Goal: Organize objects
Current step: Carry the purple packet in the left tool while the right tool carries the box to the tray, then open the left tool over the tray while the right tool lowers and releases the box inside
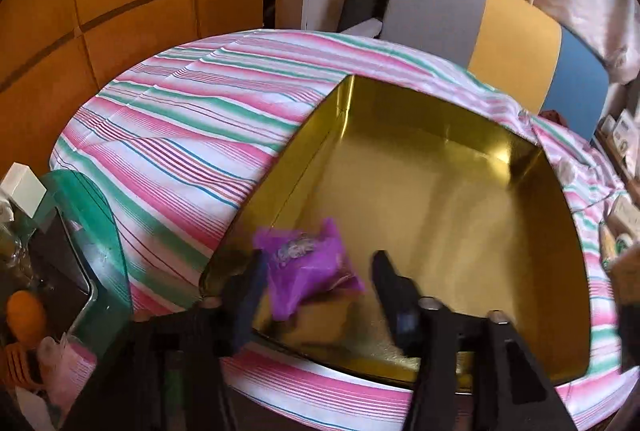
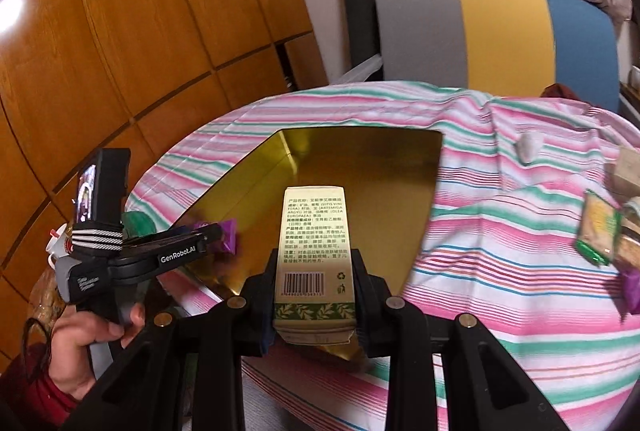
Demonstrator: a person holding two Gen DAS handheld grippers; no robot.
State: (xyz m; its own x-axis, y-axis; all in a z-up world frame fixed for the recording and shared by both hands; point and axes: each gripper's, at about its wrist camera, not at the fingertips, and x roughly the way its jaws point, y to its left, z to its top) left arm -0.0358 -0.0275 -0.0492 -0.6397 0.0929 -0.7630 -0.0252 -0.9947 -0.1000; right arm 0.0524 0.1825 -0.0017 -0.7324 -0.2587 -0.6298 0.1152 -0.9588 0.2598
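- Your right gripper (image 2: 316,305) sat at the lower centre of the right wrist view, jaws clamped on a tall cream box (image 2: 314,251) with printed text, a barcode and a leaf band; the box lay lengthwise between the fingers, its far end over the tin.
- Your left gripper (image 1: 316,295) stood at the bottom of the left wrist view with its jaws apart; the purple packet (image 1: 308,263) lay between the fingers, blurred, and whether a pad touched it you could not tell from the frame.
- That packet was over the near left corner of the gold tin (image 1: 460,191).
- In the right wrist view your left hand (image 2: 86,347) gripped its handle at lower left.
- The tin rested on a striped cloth (image 1: 180,135).
- At the right edge, on the cloth, lay a green packet (image 2: 596,231) and a second purple packet (image 2: 632,289).
- Beyond stood a grey, yellow and blue chair back (image 2: 496,31).
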